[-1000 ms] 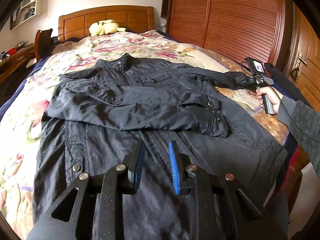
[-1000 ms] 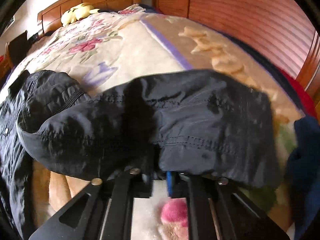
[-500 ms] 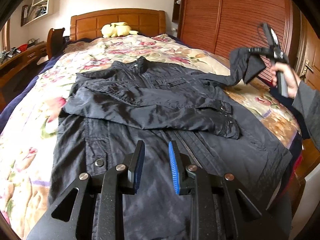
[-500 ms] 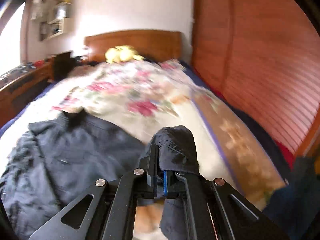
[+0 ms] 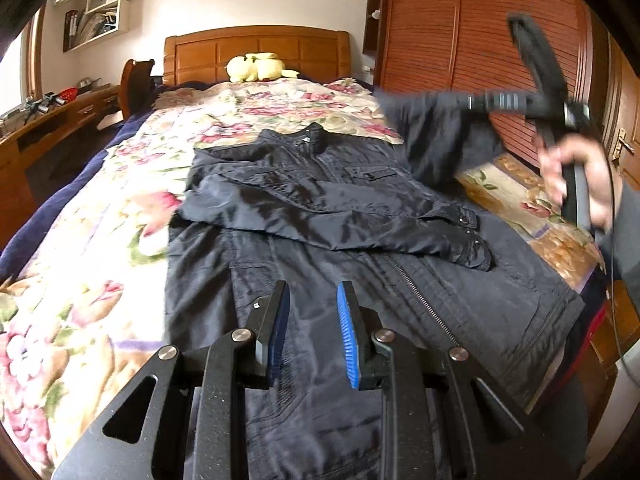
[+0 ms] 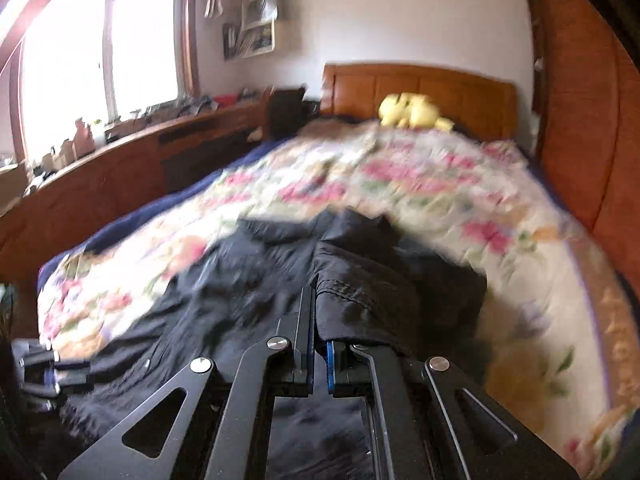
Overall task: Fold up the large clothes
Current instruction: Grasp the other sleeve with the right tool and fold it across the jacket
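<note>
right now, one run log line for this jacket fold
right gripper: shut on sleeve, lifted | left gripper: open, empty | black nylon jacket: on floral quilt

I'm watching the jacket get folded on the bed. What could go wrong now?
The right tongs pinch only the edge of the sleeve, so it might slip out mid-swing. The other sleeve already lies folded across the jacket; a careless drop could bunch it. The left tongs hold nothing down.

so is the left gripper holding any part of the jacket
No, the left gripper hovers open above the jacket with nothing between its fingers.
</note>
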`<state>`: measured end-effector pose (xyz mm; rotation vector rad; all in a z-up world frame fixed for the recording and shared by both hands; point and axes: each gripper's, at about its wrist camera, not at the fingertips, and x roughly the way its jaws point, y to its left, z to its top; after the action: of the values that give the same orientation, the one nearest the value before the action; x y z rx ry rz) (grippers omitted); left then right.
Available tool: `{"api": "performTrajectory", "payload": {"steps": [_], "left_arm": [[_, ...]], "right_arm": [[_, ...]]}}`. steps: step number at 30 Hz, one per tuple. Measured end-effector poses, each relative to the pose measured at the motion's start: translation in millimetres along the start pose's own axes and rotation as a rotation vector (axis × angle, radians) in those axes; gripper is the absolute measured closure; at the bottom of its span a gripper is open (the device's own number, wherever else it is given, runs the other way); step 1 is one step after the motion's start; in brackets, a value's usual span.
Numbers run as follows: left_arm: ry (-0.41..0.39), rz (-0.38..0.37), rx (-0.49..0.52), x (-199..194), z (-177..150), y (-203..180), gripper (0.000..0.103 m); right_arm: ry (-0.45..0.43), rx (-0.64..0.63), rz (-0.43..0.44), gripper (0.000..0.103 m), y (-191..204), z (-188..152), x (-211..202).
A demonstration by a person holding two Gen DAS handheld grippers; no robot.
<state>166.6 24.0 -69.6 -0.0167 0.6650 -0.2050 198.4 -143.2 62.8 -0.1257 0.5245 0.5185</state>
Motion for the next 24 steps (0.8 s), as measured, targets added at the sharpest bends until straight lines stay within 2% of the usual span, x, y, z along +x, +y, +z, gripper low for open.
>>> {"api": "performTrajectory", "payload": {"steps": [4, 9, 15, 17, 18, 19, 22, 24], "left_arm": [[-0.016, -0.002, -0.024, -9, -2, 8, 0.077], [-0.018, -0.008, -0.028, -17, -3, 12, 0.078], [-0.047, -0.028, -0.045, -27, 0, 16, 0.077], [-0.054, -0.030, -0.056, -28, 0, 18, 0.078], [-0.054, -0.032, -0.059, -29, 0, 19, 0.077], [-0.054, -0.032, -0.060, -29, 0, 19, 0.078], [-0.036, -0.026, -0.049, -25, -5, 17, 0.077], [-0.024, -0.025, -0.043, -22, -7, 14, 0.078]], "right_arm": [[0.101, 0.002, -0.024, 0.099, 15, -38, 15], [0.241, 0.021, -0.074, 0.099, 20, -62, 24], [0.276, 0.032, -0.094, 0.092, 20, -51, 15], [0.262, 0.034, -0.087, 0.079, 16, -51, 6], [0.257, 0.030, -0.089, 0.063, 22, -56, 1], [0.254, 0.029, -0.084, 0.052, 23, -59, -4], [0.212, 0.031, -0.082, 0.039, 24, -66, -20], [0.199, 0.062, -0.081, 0.036, 15, -74, -23]]}}
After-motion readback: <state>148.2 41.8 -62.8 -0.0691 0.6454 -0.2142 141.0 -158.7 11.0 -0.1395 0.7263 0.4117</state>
